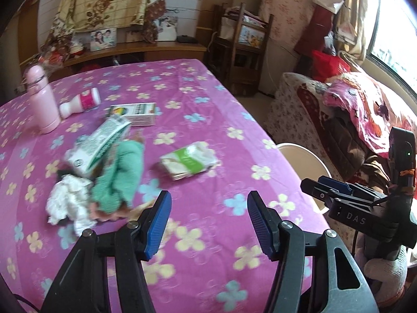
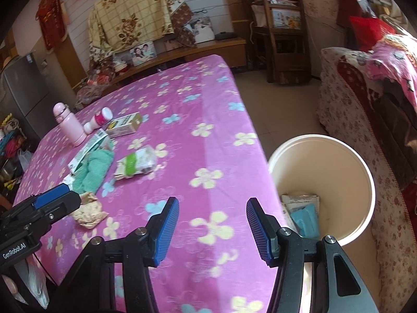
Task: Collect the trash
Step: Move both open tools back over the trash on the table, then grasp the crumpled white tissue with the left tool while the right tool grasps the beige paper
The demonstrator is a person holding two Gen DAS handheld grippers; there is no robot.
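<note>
Left gripper [image 1: 209, 224] at the bottom centre of the left wrist view: blue pads spread wide, pinching nothing, touching nothing, hanging over the purple flowered tablecloth [image 1: 198, 266]. Right gripper [image 2: 213, 228] at the bottom centre of the right wrist view: likewise spread wide and empty, poised over the table's right edge, with one finger [image 2: 258, 230] crossing in front of the cream bucket [image 2: 365, 182]. In the bucket, at lower right of that view: a printed paper packet [image 2: 299, 199] and a light blue piece [image 2: 306, 220] lying on the bottom.

Just beyond the left gripper, at lower left: crumpled white tissue [image 1: 67, 203] and a crumpled tan wrapper [image 2: 87, 212], touching a rumpled teal cloth [image 1: 122, 174]. Over the cloth's far end: a green-and-white carton [image 1: 97, 144], tilted. To the right of that heap, apart from it: a green-and-white tissue pack [image 1: 189, 160] lying flat near mid-frame.

Farther up the table, at upper left: a small box [image 1: 135, 113] lying flat, a white bottle with a pink label [image 1: 82, 103] on its side, and an upright pink flask [image 1: 43, 100] just beside it.
</note>
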